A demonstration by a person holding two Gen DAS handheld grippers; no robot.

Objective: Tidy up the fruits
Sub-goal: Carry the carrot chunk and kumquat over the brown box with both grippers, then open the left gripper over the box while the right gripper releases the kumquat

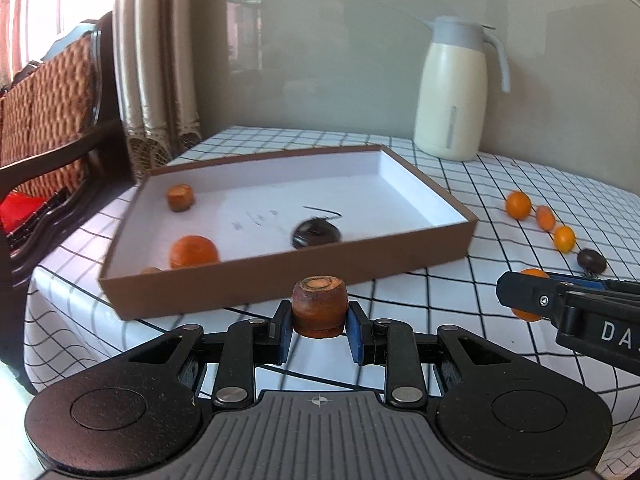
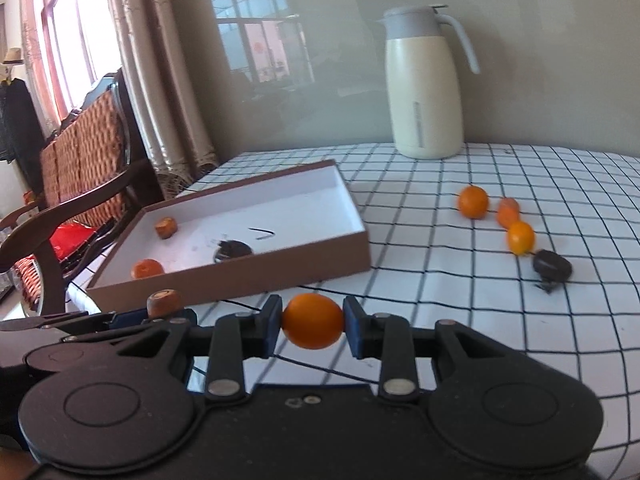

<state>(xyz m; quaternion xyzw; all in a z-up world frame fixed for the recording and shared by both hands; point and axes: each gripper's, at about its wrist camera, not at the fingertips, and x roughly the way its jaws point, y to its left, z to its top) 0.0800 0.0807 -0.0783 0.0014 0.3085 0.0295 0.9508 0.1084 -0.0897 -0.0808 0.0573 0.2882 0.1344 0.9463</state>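
Box [image 1: 280,280] holds roughly four pieces; four remain on cloth [image 2: 440,280]. Left gripper [image 1: 319,320] clamps carrot chunk [image 1: 319,306], right gripper [image 2: 312,326] clamps orange [image 2: 313,321].

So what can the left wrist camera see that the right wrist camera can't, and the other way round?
Only the left wrist view shows a small tan piece tucked behind the box's near wall, beside the orange fruit.

Only the right wrist view shows a hat by the window, and the whole kumquat clamped in the right gripper.

Both show the brown box holding a carrot chunk, an orange fruit and a dark fruit, the cream jug, loose fruits on the checked cloth, and the left gripper shut on a carrot stub.
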